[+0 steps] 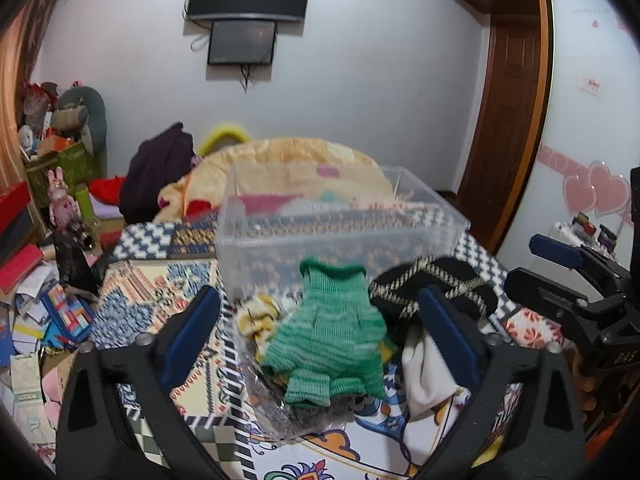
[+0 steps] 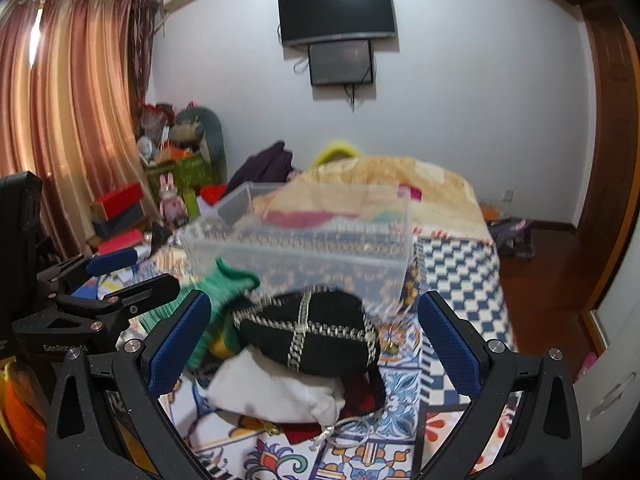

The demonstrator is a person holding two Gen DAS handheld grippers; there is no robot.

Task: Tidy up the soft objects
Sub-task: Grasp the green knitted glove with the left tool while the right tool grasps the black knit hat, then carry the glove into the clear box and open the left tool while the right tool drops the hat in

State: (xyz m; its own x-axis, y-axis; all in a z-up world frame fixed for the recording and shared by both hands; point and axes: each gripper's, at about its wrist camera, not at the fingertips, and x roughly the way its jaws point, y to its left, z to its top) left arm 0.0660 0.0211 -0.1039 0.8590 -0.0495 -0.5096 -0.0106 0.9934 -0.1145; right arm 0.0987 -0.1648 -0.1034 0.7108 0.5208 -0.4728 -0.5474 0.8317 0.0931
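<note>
A pile of soft things lies on the patterned bedspread [image 1: 152, 280] in front of a clear plastic box [image 1: 340, 224]. A green knitted glove [image 1: 328, 340] lies on crinkled clear plastic between the fingers of my open left gripper [image 1: 320, 332]. A black pouch with silver trim [image 2: 312, 336] rests on a white drawstring bag [image 2: 276, 392] between the fingers of my open right gripper [image 2: 316, 340]. The box [image 2: 304, 240] also shows in the right wrist view. The right gripper [image 1: 560, 276] shows at the right of the left wrist view, the left gripper [image 2: 112, 280] at the left of the right wrist view.
A yellow patterned cloth [image 1: 260, 316] lies left of the glove. An orange quilt [image 2: 380, 184] lies heaped behind the box. Boxes, toys and papers [image 1: 36, 280] crowd the left side of the bed. A wooden door [image 1: 504, 120] stands at the right.
</note>
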